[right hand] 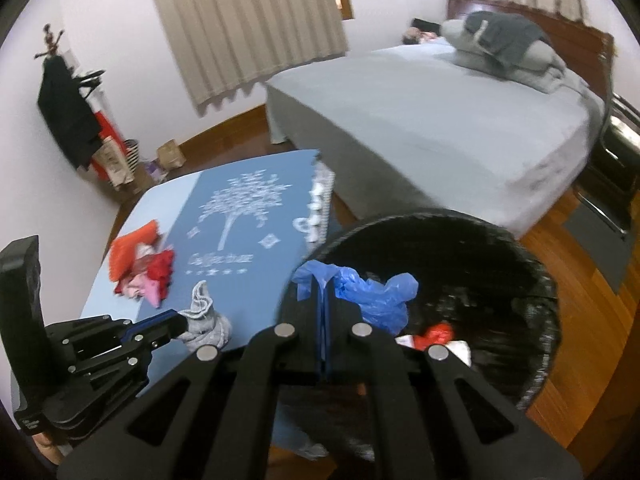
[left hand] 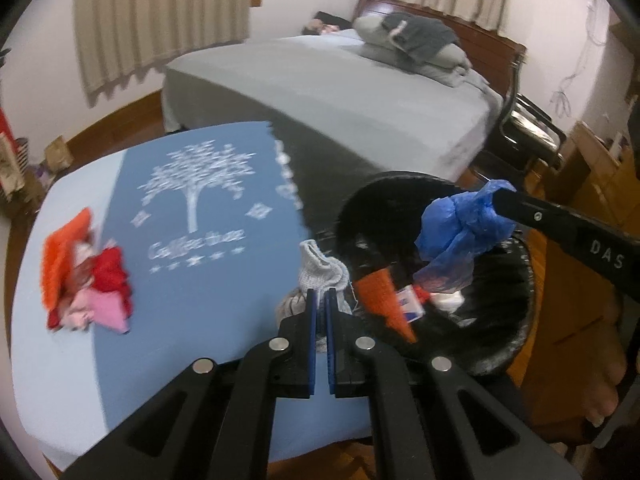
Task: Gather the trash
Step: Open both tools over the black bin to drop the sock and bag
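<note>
My left gripper (left hand: pixel 321 296) is shut on a crumpled grey cloth (left hand: pixel 320 276) over the near right corner of the blue table cover (left hand: pixel 192 312). My right gripper (left hand: pixel 498 200) is shut on a crumpled blue plastic bag (left hand: pixel 464 228) and holds it above the open black bin (left hand: pixel 508 344). An orange wrapper (left hand: pixel 384 296) and a small white packet (left hand: pixel 410 304) lie inside the bin. In the right wrist view the right gripper (right hand: pixel 322 280) pinches the blue bag (right hand: pixel 376 292) at the bin (right hand: pixel 532 280) rim. The left gripper (right hand: pixel 182 324) with the grey cloth (right hand: pixel 204 320) is to its left.
A heap of red, orange and pink scraps (left hand: pixel 88 280) lies on the table's left side. A grey bed (left hand: pixel 340 92) with pillows stands behind. A dark chair (left hand: pixel 528 128) and wooden furniture (left hand: pixel 600 168) are at the right. Paper bags (right hand: pixel 168 154) and a coat stand (right hand: pixel 68 120) line the far wall.
</note>
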The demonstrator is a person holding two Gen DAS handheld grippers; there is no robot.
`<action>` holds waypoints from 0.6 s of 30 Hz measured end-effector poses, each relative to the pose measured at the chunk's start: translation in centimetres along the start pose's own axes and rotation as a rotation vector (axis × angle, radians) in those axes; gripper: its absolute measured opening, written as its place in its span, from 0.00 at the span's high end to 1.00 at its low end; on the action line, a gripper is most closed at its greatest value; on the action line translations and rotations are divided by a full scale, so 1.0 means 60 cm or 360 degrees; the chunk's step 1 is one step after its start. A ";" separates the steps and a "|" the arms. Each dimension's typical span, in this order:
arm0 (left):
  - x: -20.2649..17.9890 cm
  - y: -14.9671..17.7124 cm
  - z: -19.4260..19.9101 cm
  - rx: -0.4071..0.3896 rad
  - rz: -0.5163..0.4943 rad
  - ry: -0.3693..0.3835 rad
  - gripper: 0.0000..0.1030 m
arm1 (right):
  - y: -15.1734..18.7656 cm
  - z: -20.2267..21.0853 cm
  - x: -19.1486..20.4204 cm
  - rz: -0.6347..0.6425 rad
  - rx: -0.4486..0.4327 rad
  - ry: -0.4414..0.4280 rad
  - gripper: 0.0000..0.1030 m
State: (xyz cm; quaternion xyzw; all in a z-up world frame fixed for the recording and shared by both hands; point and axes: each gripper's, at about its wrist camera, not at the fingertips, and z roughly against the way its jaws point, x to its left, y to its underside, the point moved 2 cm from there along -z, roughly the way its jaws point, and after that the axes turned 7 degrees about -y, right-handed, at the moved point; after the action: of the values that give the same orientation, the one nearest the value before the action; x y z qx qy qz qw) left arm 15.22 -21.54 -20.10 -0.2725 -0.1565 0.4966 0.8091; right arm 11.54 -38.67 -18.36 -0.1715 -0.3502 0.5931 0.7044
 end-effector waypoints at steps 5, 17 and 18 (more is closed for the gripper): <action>-0.069 -0.019 -0.030 0.0037 -0.0047 0.0075 0.96 | 0.008 -0.002 -0.065 -0.0065 0.0022 0.0077 0.99; -0.164 -0.018 -0.114 0.0159 -0.0231 0.0104 0.64 | 0.050 -0.032 -0.186 -0.0262 0.0131 0.0235 0.82; -0.159 -0.011 -0.113 0.0165 -0.0234 0.0095 0.64 | 0.058 -0.029 -0.190 -0.0274 0.0133 0.0242 0.82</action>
State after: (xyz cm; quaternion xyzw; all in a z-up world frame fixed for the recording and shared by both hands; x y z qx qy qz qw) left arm 14.89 -32.18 -24.98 -0.2328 -0.1261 0.4350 0.8606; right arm 9.67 -48.44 -25.18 -0.1558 -0.2842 0.5297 0.7838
